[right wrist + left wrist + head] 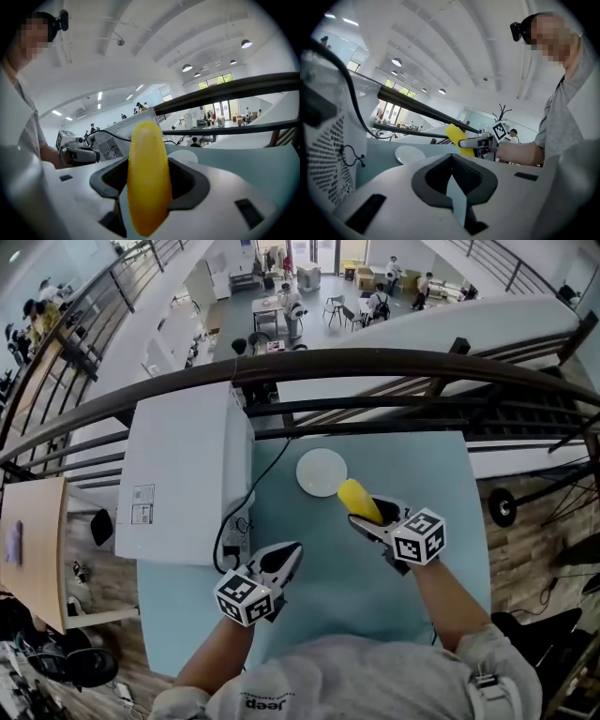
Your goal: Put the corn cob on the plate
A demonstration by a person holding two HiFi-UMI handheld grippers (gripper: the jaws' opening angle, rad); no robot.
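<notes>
A yellow corn cob (359,500) is clamped in my right gripper (370,515), which is shut on it, and it sticks out past the jaws. The cob hangs above the light blue table (412,465), its far end next to the near right rim of the white plate (319,471). In the right gripper view the corn cob (147,178) stands upright between the jaws and hides part of the plate (186,153). My left gripper (285,561) is lower left of the plate, shut and holding nothing. From the left gripper view I see the plate (408,153) and the corn cob (455,135).
A large white box-shaped machine (187,470) takes up the table's left side, and a black cable (232,532) runs down beside it. A dark metal railing (375,367) runs along the far edge of the table, with a drop to a lower floor beyond.
</notes>
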